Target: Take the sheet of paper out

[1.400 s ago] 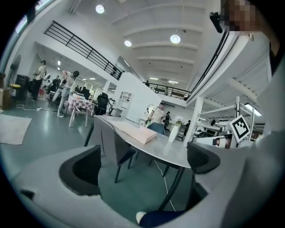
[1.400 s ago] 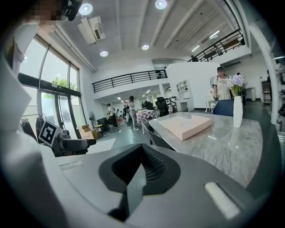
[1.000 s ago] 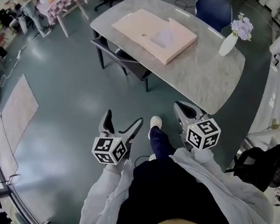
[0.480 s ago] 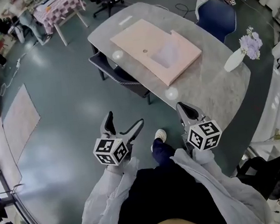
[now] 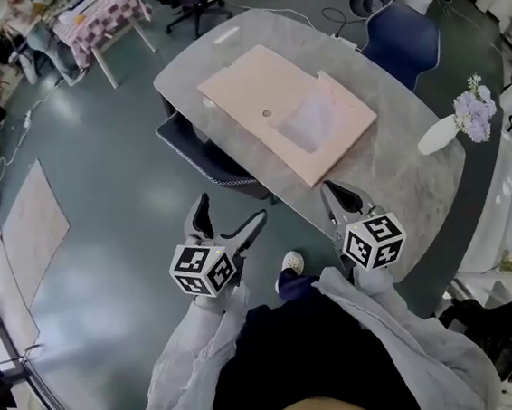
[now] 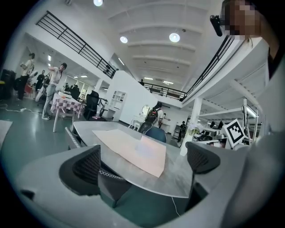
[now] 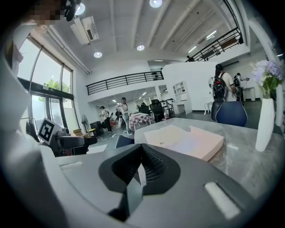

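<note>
Both tools are held at waist height just short of the near edge of the desk (image 5: pixel 397 166), and neither touches anything on it. Left tool (image 5: pixel 229 211) has its jaws spread wide with only air between them. Right tool (image 5: pixel 335 196) has its jaws closed together on nothing.

Judged from this, the task has not begun. The only likely holder of the sheet is a flat pink case (image 5: pixel 262 90) lying shut on the middle of the desk. A pale, slightly glossy patch (image 5: pixel 307 123) sits on the half of its top nearer the right end. It could be the sheet or a clear window over it, and the views do not settle which. No loose paper lies on the desk. What is left is everything: reaching the case, opening or steadying it, gripping the sheet and drawing it clear.

The case lies flat with its long axis running along the length of the desk, from the far left end toward the near right end. One corner points at the near edge, close in front of the right tool. A step-shaped notch is cut into its far side. A small round dot (image 5: pixel 266 113), perhaps a fastener, sits near the middle of the top.

A chair (image 5: pixel 220 162) is tucked under the near edge in front of the left tool, and a vase (image 5: pixel 440 135) stands at the right end, well apart from the case.
</note>
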Motion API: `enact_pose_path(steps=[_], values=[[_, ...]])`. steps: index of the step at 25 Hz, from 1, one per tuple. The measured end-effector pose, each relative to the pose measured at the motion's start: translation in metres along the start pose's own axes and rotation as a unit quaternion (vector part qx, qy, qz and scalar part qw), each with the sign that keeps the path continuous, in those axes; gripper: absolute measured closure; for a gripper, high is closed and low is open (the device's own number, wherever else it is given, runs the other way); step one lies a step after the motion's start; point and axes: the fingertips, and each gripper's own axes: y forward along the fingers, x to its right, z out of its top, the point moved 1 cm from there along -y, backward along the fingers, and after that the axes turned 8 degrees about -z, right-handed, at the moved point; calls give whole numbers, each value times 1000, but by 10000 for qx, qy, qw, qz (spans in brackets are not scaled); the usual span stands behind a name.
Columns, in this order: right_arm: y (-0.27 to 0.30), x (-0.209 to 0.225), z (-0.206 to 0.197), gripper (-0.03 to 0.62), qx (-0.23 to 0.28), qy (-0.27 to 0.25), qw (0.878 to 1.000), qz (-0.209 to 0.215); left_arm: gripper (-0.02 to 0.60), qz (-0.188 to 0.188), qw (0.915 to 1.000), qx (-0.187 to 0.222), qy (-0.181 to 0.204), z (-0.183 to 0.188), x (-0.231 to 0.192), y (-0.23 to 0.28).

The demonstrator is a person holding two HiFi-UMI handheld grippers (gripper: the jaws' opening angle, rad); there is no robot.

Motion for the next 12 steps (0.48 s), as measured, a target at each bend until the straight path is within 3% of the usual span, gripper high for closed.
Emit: enact_pose_path(steps=[12], values=[[47,29,21,580,111,54,9999,-38,-14,-316,9994,75,113,34,-26,62]])
